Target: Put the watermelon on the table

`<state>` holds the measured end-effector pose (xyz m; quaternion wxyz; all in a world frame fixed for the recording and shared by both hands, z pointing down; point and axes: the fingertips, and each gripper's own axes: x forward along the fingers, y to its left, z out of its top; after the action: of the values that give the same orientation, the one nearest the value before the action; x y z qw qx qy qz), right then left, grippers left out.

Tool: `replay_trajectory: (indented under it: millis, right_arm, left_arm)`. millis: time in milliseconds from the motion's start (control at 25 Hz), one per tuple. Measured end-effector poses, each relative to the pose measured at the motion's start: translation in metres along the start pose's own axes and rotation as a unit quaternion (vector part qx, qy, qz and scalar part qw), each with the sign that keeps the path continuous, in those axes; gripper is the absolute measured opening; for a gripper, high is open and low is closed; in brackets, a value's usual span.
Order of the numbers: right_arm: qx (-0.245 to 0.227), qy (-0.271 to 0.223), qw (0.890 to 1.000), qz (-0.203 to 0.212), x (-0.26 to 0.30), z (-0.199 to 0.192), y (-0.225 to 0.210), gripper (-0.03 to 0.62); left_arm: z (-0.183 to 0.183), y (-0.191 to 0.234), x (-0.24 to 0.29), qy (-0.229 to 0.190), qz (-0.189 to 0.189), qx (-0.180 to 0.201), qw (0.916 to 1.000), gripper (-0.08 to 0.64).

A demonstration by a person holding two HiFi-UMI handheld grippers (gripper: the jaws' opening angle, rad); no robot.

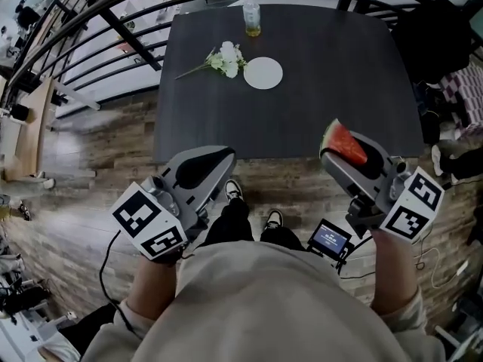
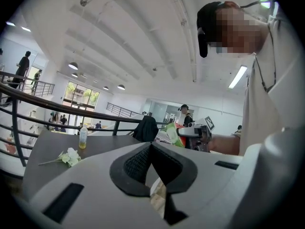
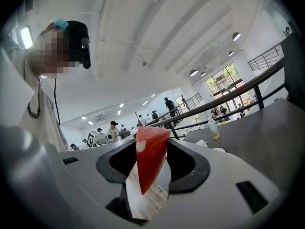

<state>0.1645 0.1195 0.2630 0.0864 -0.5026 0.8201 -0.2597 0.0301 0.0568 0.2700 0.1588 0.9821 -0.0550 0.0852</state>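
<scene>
The watermelon (image 3: 150, 154) is a red wedge with a thin green rind, pinched between the two dark pads of the right claw (image 3: 151, 162). That claw is closed down to the slice's own thickness, with the narrow point of the wedge hanging below the pads and the broad end standing up above them. In the head view the slice shows at about 5 o'clock on the dark desk (image 1: 332, 89), over its near edge. It is carried in the air, not resting on the surface, though how high it rides cannot be judged from these views. So the pick-up looks done and the placing does not: what seems left is to reach in over the desktop, lower the slice and let the pads part. There is plenty of bare surface between the slice and the white plate (image 1: 263, 73), which lies toward 11 o'clock from it and well apart. The spray of white flowers (image 1: 226, 59) lies just beside the plate at its 9 o'clock. A small bottle (image 1: 252, 17) of yellow liquid stands at the far edge, at 12 o'clock. The left claw (image 2: 151, 149) holds nothing — its pads meet at the tips, and it hangs near the desk's 7 o'clock corner over the wooden floor (image 1: 90, 149).
</scene>
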Motion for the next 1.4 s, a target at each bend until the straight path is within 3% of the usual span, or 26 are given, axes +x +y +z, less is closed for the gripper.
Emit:
replay_trajectory:
  millis: [200, 560, 840, 1400]
  right_arm:
    - [-0.012, -0.006, 1.0, -0.025, 0.031, 0.019, -0.014, 0.199]
    - [-0.04, -0.014, 0.997, -0.06, 0.096, 0.059, -0.036, 0.199]
    - [-0.021, -0.028, 0.995, -0.093, 0.105, 0.069, -0.056, 0.199]
    - [-0.037, -0.036, 0.99, -0.128, 0.146, 0.105, -0.055, 0.199]
  left_arm:
    - [0.021, 0.035, 0.021, -0.01, -0.039, 0.019, 0.999, 0.005]
    - [0.053, 0.114, 0.054, -0.011, -0.088, 0.016, 0.996, 0.005]
    - [0.064, 0.139, 0.078, 0.0, -0.126, 0.018, 0.9919, 0.005]
    - [0.098, 0.175, 0.081, -0.005, -0.179, 0.026, 0.9834, 0.005]
